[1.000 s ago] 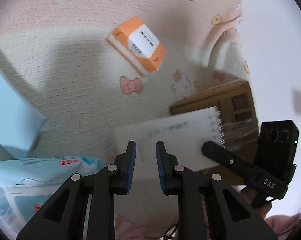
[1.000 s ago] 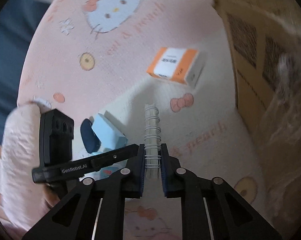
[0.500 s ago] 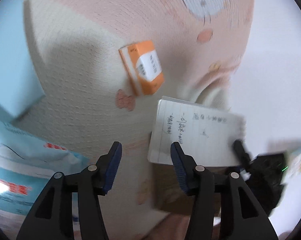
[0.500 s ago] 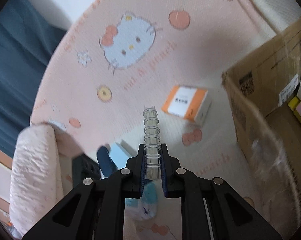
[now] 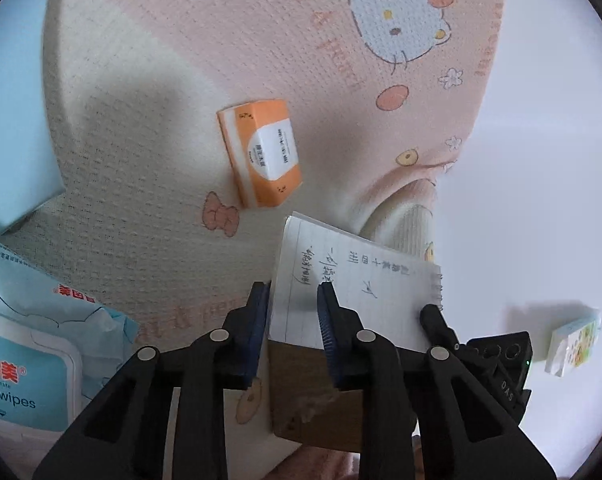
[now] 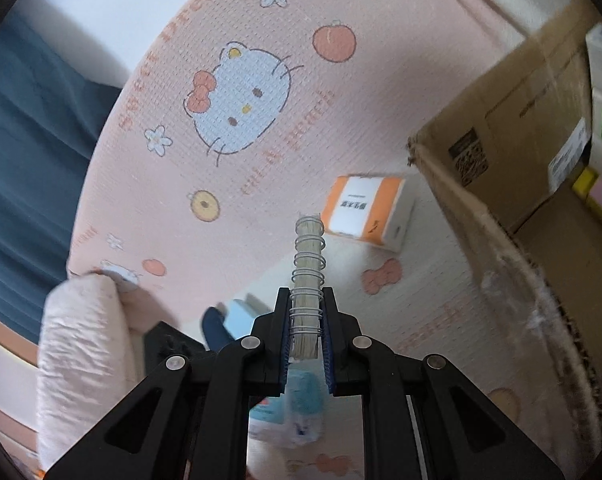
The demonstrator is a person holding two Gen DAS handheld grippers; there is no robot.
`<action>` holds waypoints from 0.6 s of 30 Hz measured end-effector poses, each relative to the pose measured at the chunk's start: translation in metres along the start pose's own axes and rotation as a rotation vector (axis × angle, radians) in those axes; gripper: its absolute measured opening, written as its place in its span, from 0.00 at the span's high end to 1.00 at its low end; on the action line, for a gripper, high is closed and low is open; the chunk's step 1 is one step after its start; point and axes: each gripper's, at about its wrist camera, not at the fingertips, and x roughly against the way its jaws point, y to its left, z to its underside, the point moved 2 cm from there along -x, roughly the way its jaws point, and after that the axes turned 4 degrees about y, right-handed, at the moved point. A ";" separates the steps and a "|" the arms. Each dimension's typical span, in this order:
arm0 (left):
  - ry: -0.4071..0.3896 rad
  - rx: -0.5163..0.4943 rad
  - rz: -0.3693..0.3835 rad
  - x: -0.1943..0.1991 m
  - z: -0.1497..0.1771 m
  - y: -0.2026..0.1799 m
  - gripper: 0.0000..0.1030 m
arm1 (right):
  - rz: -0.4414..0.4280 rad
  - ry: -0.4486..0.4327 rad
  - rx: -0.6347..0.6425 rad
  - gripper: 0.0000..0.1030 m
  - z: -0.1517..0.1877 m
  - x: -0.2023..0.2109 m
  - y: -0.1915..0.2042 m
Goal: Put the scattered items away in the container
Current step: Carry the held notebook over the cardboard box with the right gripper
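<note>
Landmark: the orange tissue box (image 5: pixel 261 151) (image 6: pixel 368 212), lying flat on the cream centre of the pink cartoon-cat mat (image 5: pixel 261 40) (image 6: pixel 181 168); all places below are given relative to it.
Right gripper (image 6: pixel 305 334): jaws pressed onto the wire binding of the spiral notebook (image 6: pixel 307 276), which is seen edge-on in the right wrist view, its far end reaching just short of the orange tissue box.
Spiral notebook, left wrist view (image 5: pixel 353 280): lifted clear of the mat, on the near right side of the orange tissue box; a lined page with handwriting faces the camera.
Left gripper (image 5: pixel 293 308): jaws spread and pinching nothing; the notebook's near corner appears between the fingertips, but whether it touches them cannot be told.
Cardboard box (image 6: pixel 513 152): the container, open-topped, standing to the right of the orange tissue box in the right wrist view, with coloured packages visible inside.
Baby wipes pack (image 5: pixel 29 360): well to the near left of the orange tissue box, at the left wrist view's lower edge.
Light blue box (image 5: pixel 13 92): far left of the orange tissue box, on the mat.
Small patterned pack (image 5: pixel 573 342): far right of the orange tissue box, off the mat on the white floor.
</note>
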 end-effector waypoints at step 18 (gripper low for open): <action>-0.023 -0.268 -0.023 -0.006 -0.010 -0.111 0.76 | 0.153 -0.186 0.098 0.89 -0.005 0.061 0.012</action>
